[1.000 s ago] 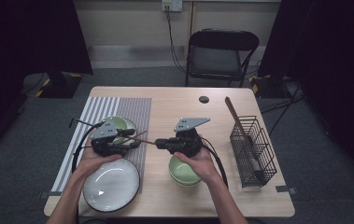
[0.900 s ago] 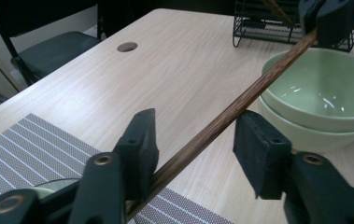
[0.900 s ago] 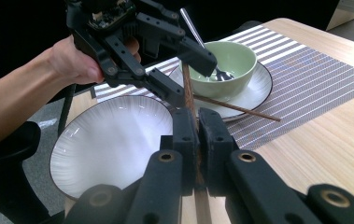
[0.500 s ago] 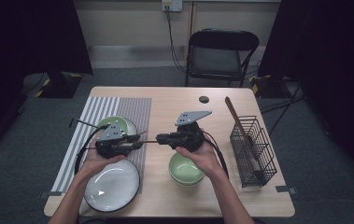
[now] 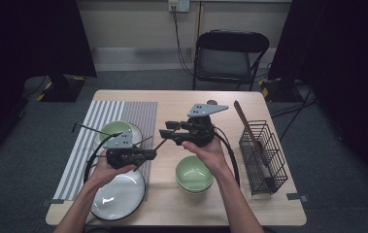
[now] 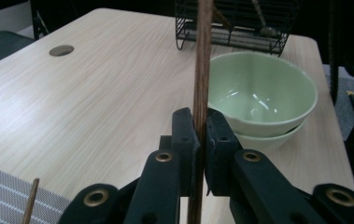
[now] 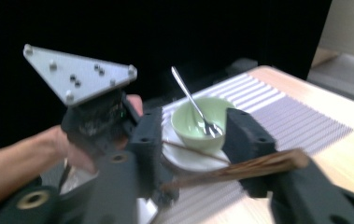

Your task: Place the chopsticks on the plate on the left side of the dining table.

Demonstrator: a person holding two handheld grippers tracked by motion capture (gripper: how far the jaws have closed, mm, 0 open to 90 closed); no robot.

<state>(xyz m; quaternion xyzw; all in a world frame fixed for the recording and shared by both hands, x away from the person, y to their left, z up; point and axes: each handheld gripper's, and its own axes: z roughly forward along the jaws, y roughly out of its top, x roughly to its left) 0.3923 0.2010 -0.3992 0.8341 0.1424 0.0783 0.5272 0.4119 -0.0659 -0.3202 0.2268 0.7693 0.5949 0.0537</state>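
Note:
A thin brown chopstick (image 5: 159, 144) (image 6: 201, 56) runs slantwise between the two grippers above the table's middle. My left gripper (image 5: 150, 154) (image 6: 200, 135) has just been closing and is shut on it, pads pressed against the stick's lower part. My right gripper (image 5: 164, 133) (image 7: 195, 140) faces it from the right, a little higher. Its jaws have just been opening and stand apart, with the blurred chopstick (image 7: 249, 168) lying across them untouched by the pads. The left gripper's grey plate (image 7: 79, 74) and the hand holding it appear in the right gripper view.
Two stacked green bowls (image 5: 193, 173) (image 6: 258, 93) sit under the right hand. A green bowl with a spoon (image 5: 116, 131) (image 7: 198, 116) rests on the striped mat (image 5: 94, 121). A white plate (image 5: 116, 196) lies front left. A wire basket (image 5: 264, 155) stands at right.
The left jaws have closed on the chopstick. The right jaws have opened off it and the right gripper has risen a little.

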